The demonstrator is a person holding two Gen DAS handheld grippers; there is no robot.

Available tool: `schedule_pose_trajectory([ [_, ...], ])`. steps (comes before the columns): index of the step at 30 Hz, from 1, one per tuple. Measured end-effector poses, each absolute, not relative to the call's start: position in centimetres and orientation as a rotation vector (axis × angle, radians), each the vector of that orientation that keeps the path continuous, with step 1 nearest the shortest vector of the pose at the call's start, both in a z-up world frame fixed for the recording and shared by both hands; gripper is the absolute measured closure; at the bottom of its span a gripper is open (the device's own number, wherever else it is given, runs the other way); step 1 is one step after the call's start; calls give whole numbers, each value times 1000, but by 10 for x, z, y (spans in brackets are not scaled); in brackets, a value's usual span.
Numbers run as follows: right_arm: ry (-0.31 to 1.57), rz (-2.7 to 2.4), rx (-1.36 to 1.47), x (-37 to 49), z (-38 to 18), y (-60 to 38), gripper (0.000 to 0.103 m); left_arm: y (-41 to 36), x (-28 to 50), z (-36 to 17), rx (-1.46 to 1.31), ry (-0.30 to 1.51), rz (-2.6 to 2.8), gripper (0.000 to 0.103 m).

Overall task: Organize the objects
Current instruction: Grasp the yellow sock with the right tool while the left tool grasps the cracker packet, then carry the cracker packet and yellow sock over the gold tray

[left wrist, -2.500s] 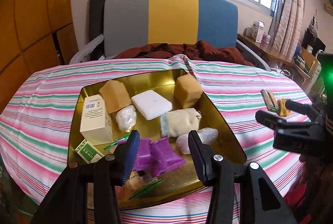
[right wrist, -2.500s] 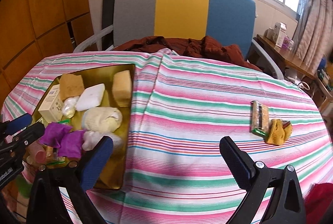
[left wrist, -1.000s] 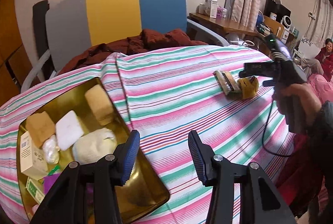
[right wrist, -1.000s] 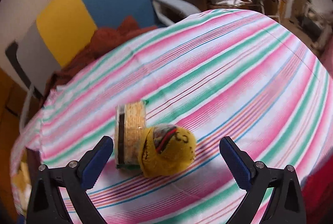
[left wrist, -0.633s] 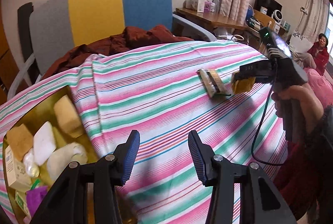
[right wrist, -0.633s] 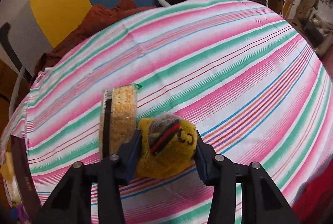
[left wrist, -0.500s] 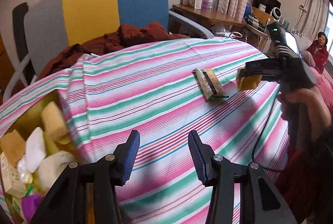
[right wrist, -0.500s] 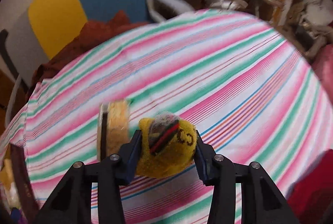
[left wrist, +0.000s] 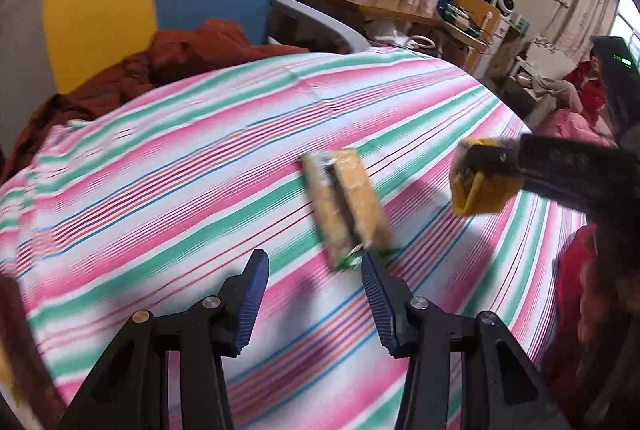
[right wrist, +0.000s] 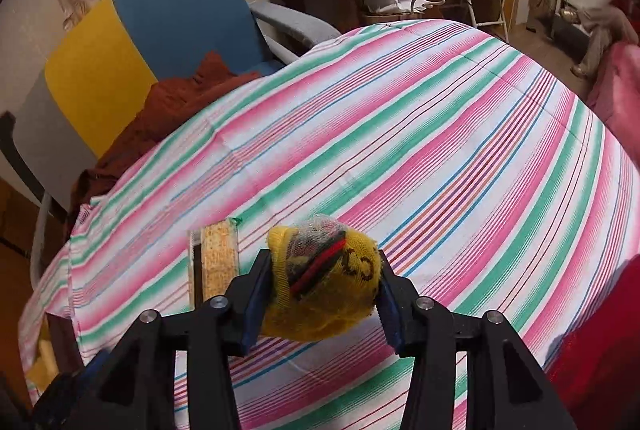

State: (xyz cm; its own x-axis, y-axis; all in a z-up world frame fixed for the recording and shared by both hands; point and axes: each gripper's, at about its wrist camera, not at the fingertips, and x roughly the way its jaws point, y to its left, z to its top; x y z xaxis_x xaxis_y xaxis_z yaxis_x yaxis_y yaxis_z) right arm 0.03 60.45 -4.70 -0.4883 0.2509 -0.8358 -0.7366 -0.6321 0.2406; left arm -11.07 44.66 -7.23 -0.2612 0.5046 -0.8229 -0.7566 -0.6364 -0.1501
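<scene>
Cracker pack just ahead of left hand-held gripper, apart.

A cracker packet lies on the tablecloth, left of a knitted pouch, with an armchair behind.

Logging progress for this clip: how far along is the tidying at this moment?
Nothing looks finished in these views. In hand: the right gripper has just closed on the yellow knitted bundle and holds it above the striped tablecloth. Left: the cracker packet lies loose on the cloth just ahead of the left gripper, whose jaws stand apart with nothing between them.
</scene>
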Motion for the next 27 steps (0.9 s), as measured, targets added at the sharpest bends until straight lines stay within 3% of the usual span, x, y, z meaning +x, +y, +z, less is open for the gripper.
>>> schedule_pose_trajectory([
  [8, 854, 2139, -1033, 6, -46, 608, 52, 503, -121, -91, -1136, 405, 1939, 47],
  [15, 876, 2116, -1018, 11, -48, 612, 52, 523, -127, -110, -1129, 492, 1969, 47],
  [17, 864, 2113, -1039, 8, -51, 612, 52, 516, -124, -111, -1105, 503, 1971, 52],
  [27, 842, 2130, -1152, -4, -67, 607, 52, 434, -100, -104, -1221, 424, 2066, 53],
])
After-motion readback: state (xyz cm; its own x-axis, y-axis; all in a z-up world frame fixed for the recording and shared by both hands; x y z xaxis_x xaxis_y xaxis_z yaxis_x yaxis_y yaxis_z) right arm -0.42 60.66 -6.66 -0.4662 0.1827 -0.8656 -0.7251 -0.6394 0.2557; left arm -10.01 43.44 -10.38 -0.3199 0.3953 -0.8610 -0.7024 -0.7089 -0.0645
